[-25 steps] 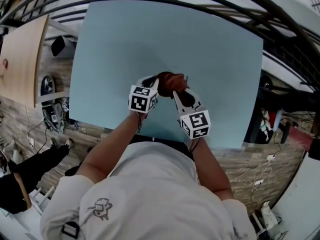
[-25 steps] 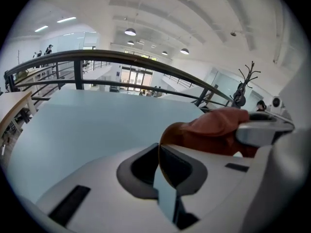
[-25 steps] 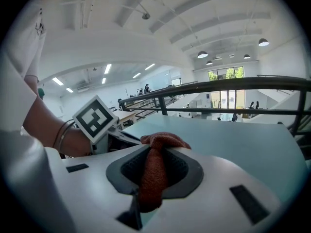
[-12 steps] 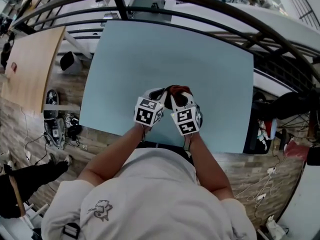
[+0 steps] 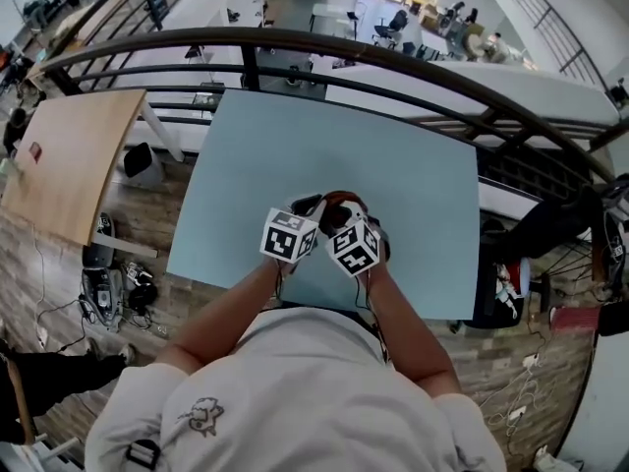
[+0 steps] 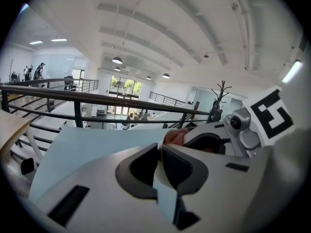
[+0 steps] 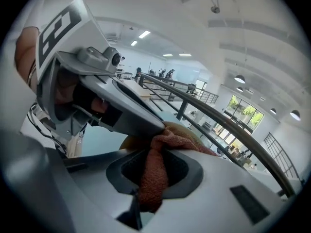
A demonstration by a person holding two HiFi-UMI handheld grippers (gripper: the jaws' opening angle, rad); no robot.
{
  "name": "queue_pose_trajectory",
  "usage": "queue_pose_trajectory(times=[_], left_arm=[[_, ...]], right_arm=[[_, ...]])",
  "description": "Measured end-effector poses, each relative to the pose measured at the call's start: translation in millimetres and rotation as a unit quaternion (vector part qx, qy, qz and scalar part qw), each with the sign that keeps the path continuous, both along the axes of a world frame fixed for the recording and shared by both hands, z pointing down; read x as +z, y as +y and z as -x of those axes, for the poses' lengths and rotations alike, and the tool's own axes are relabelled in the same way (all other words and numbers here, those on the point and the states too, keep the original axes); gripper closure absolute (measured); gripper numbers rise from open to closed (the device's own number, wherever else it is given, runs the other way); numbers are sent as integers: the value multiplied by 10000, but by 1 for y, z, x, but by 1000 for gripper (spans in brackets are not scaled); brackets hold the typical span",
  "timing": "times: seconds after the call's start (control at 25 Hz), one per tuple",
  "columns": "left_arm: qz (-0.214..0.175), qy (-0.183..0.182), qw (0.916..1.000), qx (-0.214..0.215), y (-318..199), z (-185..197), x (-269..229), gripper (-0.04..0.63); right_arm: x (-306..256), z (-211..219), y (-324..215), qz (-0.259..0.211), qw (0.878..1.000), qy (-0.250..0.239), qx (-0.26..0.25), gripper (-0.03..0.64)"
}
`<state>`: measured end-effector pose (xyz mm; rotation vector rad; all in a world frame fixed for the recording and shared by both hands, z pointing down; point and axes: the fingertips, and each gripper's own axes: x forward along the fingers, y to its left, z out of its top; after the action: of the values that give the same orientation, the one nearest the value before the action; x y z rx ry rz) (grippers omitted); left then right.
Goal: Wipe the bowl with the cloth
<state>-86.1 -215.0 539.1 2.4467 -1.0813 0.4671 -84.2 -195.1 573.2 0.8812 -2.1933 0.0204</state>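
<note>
Cloth [image 7: 155,178], rust-brown terry, pinched tight in right gripper [image 7: 155,152].
Just beside it, left gripper [image 6: 159,152] is opening its jaws on rim of pale tan bowl [image 7: 128,142].

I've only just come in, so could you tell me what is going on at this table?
A person stands at the light blue table with a hand-held gripper in each hand, the two held close together over its near half. The right gripper is clamped on a reddish-brown terry cloth, bunched over a tan bowl that is mostly hidden. The left gripper meets them from the other side; its jaws are opening, with a thin pale edge, probably the bowl's rim, between them.
</note>
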Motion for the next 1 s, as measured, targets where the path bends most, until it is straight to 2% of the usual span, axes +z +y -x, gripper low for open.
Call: queue_pose_trajectory(times=[0.24, 0.48, 0.6, 0.72, 0.84, 1.0], left_arm=[[-269, 44, 9996, -75, -12, 18, -23, 560], [-201, -37, 9997, -154, -11, 27, -20, 563], [-179, -35, 9997, -144, -13, 26, -20, 565], [-133, -24, 9999, -85, -12, 23, -19, 566], [-18, 27, 10000, 45, -6, 16, -15, 565], [44, 175, 9997, 136, -1, 7, -20, 563]], right_arm=[[-4, 24, 15, 274, 9975, 324, -568, 551], [-1, 5, 22, 462, 9902, 1202, -534, 551], [-7, -6, 15, 211, 9847, 1697, -347, 551], [-17, -16, 2, -208, 9801, 1972, -81, 551], [-30, -23, -10, -568, 9768, 2061, 122, 551], [-34, -21, -16, -687, 9765, 2043, 84, 551]])
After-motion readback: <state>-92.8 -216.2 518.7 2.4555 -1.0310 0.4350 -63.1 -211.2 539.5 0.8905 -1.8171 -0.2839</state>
